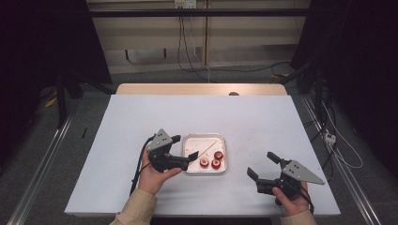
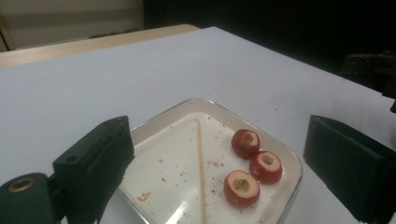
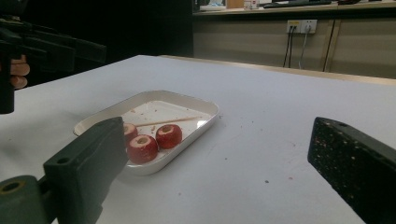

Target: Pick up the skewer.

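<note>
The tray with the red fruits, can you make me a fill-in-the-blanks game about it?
The white tray holds ___ red fruits.
A thin wooden ___ lies in the tray beside them.
Each fruit has a ___ in its top where the core was.
Both the left claw and right claw are ___.

Missing words: three; stick; hole; open

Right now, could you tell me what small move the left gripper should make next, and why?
Probably ease the left gripper forward and down over the wooden skewer in the white tray. Its jaws stand open and empty at the tray's edge, and the three cored red fruits lie loose beside the skewer.
</note>
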`<state>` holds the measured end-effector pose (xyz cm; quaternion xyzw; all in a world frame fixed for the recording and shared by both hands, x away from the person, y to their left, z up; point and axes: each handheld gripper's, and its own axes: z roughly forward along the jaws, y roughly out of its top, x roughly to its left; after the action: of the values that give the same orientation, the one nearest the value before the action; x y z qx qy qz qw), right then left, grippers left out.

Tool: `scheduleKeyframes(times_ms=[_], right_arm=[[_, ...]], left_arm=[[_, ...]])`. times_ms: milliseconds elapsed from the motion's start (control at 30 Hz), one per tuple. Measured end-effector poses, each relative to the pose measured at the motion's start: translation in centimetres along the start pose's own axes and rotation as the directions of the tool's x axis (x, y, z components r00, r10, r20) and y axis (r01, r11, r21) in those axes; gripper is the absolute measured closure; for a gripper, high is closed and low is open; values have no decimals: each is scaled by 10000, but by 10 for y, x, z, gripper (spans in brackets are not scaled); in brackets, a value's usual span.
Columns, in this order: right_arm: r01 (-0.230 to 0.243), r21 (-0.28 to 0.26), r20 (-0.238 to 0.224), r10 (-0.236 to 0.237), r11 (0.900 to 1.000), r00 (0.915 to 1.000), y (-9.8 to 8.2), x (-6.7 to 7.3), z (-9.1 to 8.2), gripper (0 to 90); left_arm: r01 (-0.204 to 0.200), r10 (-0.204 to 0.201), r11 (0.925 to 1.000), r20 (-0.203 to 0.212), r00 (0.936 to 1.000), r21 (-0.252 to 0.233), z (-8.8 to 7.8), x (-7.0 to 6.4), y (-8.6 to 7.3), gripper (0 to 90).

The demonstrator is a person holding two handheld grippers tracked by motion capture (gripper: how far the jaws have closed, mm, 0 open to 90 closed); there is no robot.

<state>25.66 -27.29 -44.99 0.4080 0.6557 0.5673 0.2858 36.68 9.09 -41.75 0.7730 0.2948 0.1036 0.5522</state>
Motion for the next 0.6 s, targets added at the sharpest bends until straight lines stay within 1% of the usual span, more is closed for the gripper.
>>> scheduleKeyframes(times_ms=[33, 67, 100, 133, 167, 200, 267, 300, 333, 367, 400, 433, 467, 500, 533, 567, 600], right_arm=[[-11, -4, -11, 11, 10000, 10000, 0, 0, 0, 39], [-12, -10, -13, 12, 10000, 10000, 0, 0, 0, 39], [-12, -10, -13, 12, 10000, 10000, 0, 0, 0, 39], [0, 0, -4, 0, 10000, 10000, 0, 0, 0, 39], [-11, -6, -30, 11, 10000, 10000, 0, 0, 0, 39], [-11, -6, -30, 11, 10000, 10000, 0, 0, 0, 39], [-29, -15, -30, 29, 10000, 10000, 0, 0, 0, 39], [-33, -26, -39, 32, 10000, 10000, 0, 0, 0, 39], [31, -19, -50, -31, 10000, 10000, 0, 0, 0, 39], [31, -19, -50, -31, 10000, 10000, 0, 0, 0, 39], [25, -25, -56, -25, 10000, 10000, 0, 0, 0, 39], [-28, -45, -32, 28, 10000, 10000, 1, 0, 0, 39], [-28, -45, -32, 28, 10000, 10000, 1, 0, 0, 39], [-11, -60, -59, 10, 10000, 10000, 1, 0, 0, 39], [-25, -58, -61, 25, 10000, 10000, 1, 0, 0, 39], [-30, -75, -62, 30, 10000, 10000, 1, 0, 0, 39], [-4, -83, -61, 3, 10000, 10000, 1, 0, -1, 39]], left_arm=[[-11, 12, 9998, -73, 10000, 177, 3, 0, 1, 122], [-11, 13, 9994, -50, 10000, 335, 5, -1, 2, 174], [-48, 50, 9989, -28, 10000, 464, 8, -1, 3, 174], [-159, 162, 9980, -45, 9999, 616, 10, -1, 4, 221], [-270, 278, 9960, -81, 9996, 858, 13, -1, 5, 277], [-378, 385, 9933, -46, 9992, 1094, 16, -1, 6, 277], [-616, 614, 9855, 66, 9981, 1579, 22, -1, 8, 371], [-597, 608, 9841, -15, 9981, 1675, 26, -2, 8, 421], [-607, 620, 9807, -11, 9981, 1859, 28, -2, 9, 463], [-586, 589, 9795, 39, 9983, 1929, 31, -2, 10, 463], [-693, 730, 9738, -90, 9973, 2166, 34, -2, 11, 478], [-804, 856, 9678, -114, 9963, 2385, 37, -2, 11, 524], [-831, 876, 9628, -59, 9961, 2570, 40, -2, 11, 524], [-850, 915, 9593, -117, 9957, 2693, 44, -2, 11, 526], [-923, 992, 9519, -87, 9950, 2921, 47, -2, 12, 543], [-911, 1012, 9461, -167, 9947, 3107, 49, -2, 12, 556], [-766, 906, 9453, -298, 9954, 3170, 52, -1, 11, 560]])
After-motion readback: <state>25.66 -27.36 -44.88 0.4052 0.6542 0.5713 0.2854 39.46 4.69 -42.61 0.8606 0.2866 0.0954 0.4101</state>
